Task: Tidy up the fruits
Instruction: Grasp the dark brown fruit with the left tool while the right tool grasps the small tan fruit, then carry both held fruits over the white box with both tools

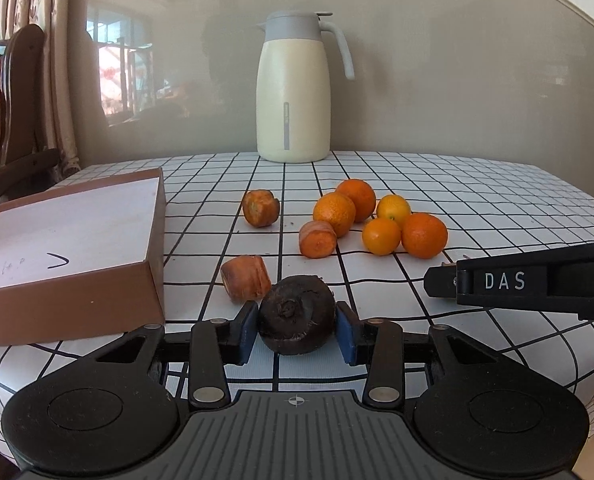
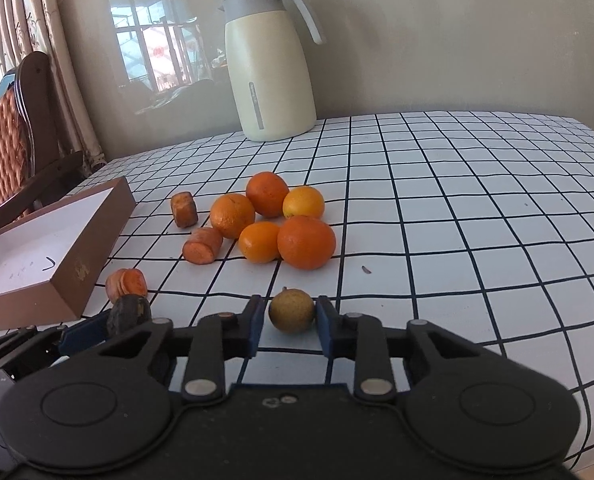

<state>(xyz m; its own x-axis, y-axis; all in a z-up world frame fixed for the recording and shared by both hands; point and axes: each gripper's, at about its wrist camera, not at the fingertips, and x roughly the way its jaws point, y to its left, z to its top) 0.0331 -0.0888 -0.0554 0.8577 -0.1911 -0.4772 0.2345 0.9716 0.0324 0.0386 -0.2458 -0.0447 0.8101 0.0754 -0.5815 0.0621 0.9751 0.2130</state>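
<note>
A black hand-drawn tick marks the white floor of the brown cardboard box [image 1: 77, 240]. The left tongs [image 1: 297, 330] clamp a dark, round water chestnut [image 1: 297, 314] on the checked worktop [image 1: 477, 200]. The right tongs [image 2: 291, 320], lettered "DAS", pinch a small yellow-brown round fruit [image 2: 291, 311] just off the worktop.

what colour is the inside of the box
White, with brown outer walls on the box; clearest in the left wrist view.

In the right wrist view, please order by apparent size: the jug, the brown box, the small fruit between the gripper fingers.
1. jug
2. brown box, nearly as large; nearness unsure
3. small yellowish fruit, smallest
</note>
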